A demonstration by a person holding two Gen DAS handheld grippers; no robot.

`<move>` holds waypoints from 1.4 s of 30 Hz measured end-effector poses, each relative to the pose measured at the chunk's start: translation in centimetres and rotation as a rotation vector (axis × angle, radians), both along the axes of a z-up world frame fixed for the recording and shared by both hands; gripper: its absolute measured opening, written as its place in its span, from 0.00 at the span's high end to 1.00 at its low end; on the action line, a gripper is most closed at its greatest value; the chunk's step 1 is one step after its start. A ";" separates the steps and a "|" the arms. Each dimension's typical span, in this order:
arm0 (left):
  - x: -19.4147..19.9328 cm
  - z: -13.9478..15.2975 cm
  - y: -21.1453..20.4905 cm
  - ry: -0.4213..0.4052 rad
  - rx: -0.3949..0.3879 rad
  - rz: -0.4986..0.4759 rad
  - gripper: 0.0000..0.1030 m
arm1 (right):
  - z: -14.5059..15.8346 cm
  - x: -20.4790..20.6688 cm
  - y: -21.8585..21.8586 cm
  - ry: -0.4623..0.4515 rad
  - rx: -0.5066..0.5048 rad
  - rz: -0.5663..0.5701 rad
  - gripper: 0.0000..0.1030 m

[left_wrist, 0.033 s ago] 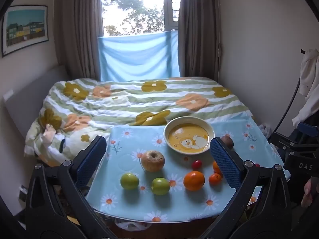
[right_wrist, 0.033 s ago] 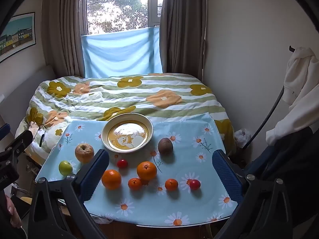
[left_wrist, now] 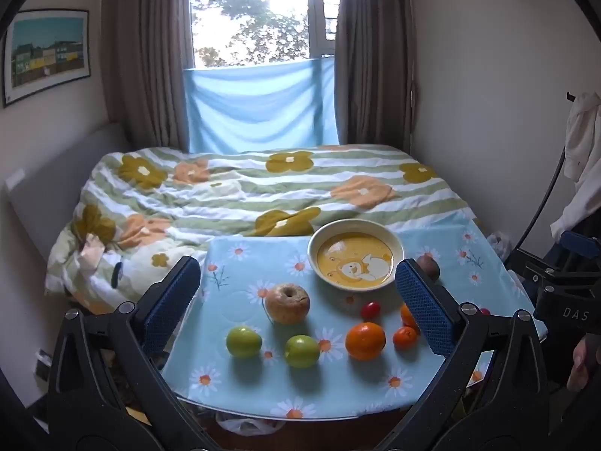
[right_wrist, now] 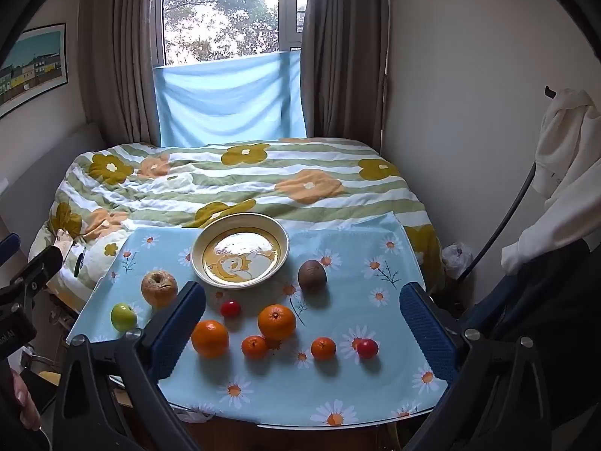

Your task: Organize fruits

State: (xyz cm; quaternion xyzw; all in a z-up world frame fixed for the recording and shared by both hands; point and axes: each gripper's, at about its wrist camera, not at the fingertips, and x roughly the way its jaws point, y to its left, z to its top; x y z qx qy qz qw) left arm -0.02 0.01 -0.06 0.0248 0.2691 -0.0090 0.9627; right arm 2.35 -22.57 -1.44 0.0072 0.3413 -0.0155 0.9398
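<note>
Loose fruit lies on a small table with a blue daisy cloth [left_wrist: 263,391]. A wrinkled apple [left_wrist: 287,303], two green apples [left_wrist: 243,341] [left_wrist: 301,350], an orange [left_wrist: 365,340], a tangerine [left_wrist: 405,337] and a cherry tomato [left_wrist: 370,310] lie in front of an empty yellow bowl [left_wrist: 313,259]. In the right wrist view a brown kiwi [right_wrist: 312,275] lies right of the bowl [right_wrist: 240,218], with oranges [right_wrist: 277,321] [right_wrist: 210,338], tangerines [right_wrist: 323,348] and a second tomato [right_wrist: 367,348] nearer. My left gripper [left_wrist: 295,270] and right gripper [right_wrist: 302,291] hang open above the near edge, holding nothing.
A bed with a flowered quilt [left_wrist: 263,188] stands right behind the table, under a curtained window. White clothes [right_wrist: 563,173] hang on a rack at the right wall. A person's hand [left_wrist: 582,360] shows at the right edge. A plastic bag [right_wrist: 456,257] lies on the floor.
</note>
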 end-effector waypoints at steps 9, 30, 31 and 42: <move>0.4 0.1 -0.1 -0.001 0.013 0.009 0.00 | -0.1 0.4 0.2 0.005 -0.003 0.000 0.00; 1.8 -1.0 1.2 0.022 -0.001 0.005 0.00 | -0.1 0.9 1.0 0.011 0.002 -0.001 0.00; 1.8 -1.0 1.2 0.023 -0.002 0.006 0.00 | -0.2 0.9 1.0 0.011 0.002 -0.001 0.00; 2.1 -1.0 1.2 0.022 -0.003 0.011 0.00 | -0.2 1.0 1.2 0.011 0.002 0.000 0.00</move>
